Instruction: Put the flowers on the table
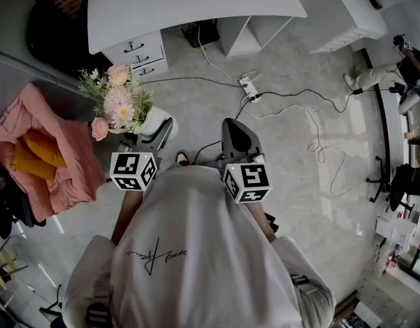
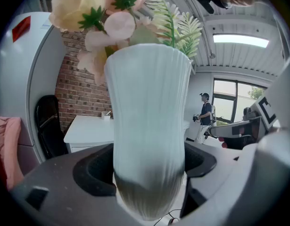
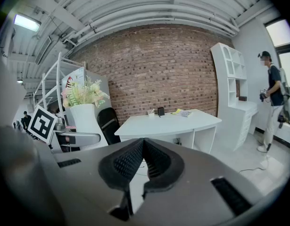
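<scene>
The left gripper [image 2: 148, 171] clamps its wide-spread jaws on the white vase [image 2: 147, 107] of flowers [image 1: 118, 102], in the air short of the desk [image 1: 189, 5]. The right gripper [image 3: 143, 164] is closed and empty. Hold the vase upright and set its base flat, well inside the desk's edge.

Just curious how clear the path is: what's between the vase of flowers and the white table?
In the head view, grey floor, crossed by a thin cable, separates the vase from the white table and its drawers.
</scene>
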A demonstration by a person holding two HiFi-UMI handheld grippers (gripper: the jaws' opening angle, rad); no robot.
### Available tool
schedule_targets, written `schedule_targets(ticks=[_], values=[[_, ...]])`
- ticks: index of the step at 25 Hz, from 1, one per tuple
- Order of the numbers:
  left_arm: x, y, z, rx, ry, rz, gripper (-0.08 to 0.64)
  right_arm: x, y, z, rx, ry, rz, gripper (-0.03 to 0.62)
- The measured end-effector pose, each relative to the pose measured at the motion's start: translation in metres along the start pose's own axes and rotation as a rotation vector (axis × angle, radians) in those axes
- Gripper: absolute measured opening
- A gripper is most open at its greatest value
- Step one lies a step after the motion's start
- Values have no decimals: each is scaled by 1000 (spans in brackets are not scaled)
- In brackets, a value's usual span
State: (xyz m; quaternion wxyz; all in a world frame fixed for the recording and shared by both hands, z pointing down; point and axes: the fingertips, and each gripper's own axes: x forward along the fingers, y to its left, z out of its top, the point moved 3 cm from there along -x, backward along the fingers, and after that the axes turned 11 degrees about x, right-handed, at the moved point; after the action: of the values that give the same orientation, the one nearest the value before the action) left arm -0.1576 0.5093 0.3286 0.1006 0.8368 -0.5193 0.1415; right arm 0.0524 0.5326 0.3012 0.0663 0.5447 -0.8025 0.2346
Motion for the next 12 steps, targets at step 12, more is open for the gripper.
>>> schedule_targets(ticks=[12], values=[[-7,5,-6,7,-28,-44,419,-3,14,-7,-1,-36,-18,25]])
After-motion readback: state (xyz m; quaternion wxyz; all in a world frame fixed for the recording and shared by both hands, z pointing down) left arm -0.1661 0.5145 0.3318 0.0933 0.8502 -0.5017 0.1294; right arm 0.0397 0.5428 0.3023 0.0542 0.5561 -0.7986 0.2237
